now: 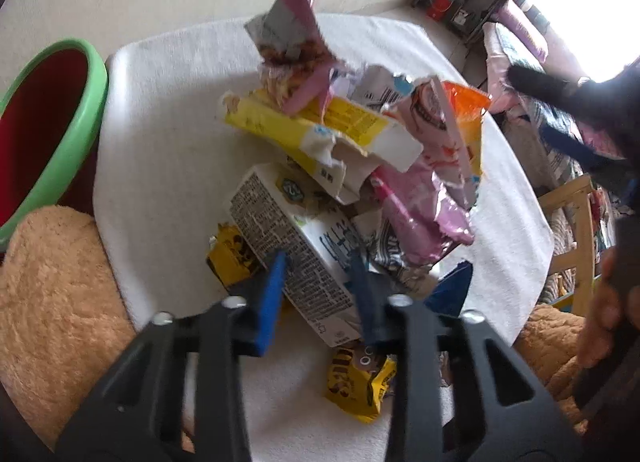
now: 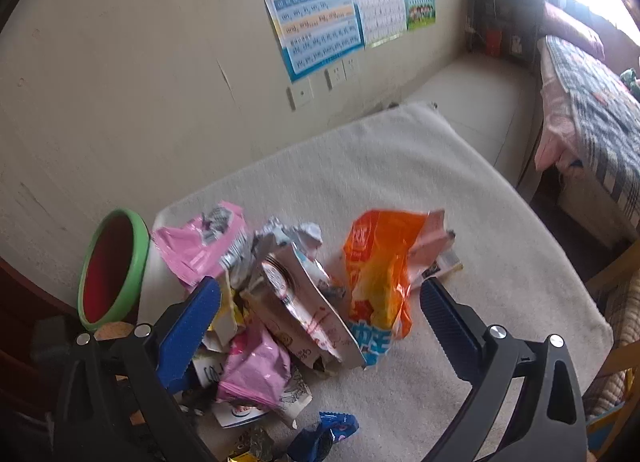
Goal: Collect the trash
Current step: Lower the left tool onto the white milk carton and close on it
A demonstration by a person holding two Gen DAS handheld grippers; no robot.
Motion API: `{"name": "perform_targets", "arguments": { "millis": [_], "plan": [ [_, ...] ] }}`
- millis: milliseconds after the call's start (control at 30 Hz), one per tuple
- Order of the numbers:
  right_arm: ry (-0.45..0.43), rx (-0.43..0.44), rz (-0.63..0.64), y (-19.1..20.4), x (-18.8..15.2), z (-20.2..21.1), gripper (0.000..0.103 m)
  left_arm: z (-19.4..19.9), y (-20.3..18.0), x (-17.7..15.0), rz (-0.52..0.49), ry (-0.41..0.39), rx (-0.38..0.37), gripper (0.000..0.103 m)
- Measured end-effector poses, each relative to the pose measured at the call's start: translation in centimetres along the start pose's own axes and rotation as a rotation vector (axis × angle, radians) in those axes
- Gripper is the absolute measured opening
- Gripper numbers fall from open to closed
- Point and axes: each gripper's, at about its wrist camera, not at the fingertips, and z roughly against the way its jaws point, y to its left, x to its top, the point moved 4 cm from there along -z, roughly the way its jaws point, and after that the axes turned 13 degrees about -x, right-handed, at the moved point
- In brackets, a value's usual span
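Here my left gripper pinches a white carton, its blue fingers pressed on the side printed with dense black text and on the opposite face. The carton is dented and lies at the near end of a heap of trash: a torn yellow box, crumpled pink wrappers, an orange bag, a small yellow packet just below my fingers. Everything sits on a white cloth-covered table. A green-rimmed red bin stands off the table's left edge. My right gripper is spread wide, hovering with the orange bag and a torn pale packet between its blue pads.
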Motion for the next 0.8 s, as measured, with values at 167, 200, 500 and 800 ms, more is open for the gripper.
{"name": "perform_targets", "arguments": {
  "millis": [167,200,500,800],
  "plan": [
    [0.074,-0.047,0.036,0.2,-1.3,-2.9,0.096,1.7,-0.4,1.7,-0.017,-0.041,0.019,0.005],
    [0.086,-0.050,0.048,0.5,-1.6,-3.4,0.096,1.7,-0.7,2.2,-0.025,-0.044,0.028,0.005],
    [0.135,-0.096,0.195,2.3,-4.1,-7.0,0.094,1.3,-0.9,2.0,-0.036,-0.026,0.043,0.044],
    [0.120,0.065,0.061,1.1,-2.9,-5.1,0.026,1.0,0.3,0.8,0.031,0.004,0.021,0.060]
  ]
}}
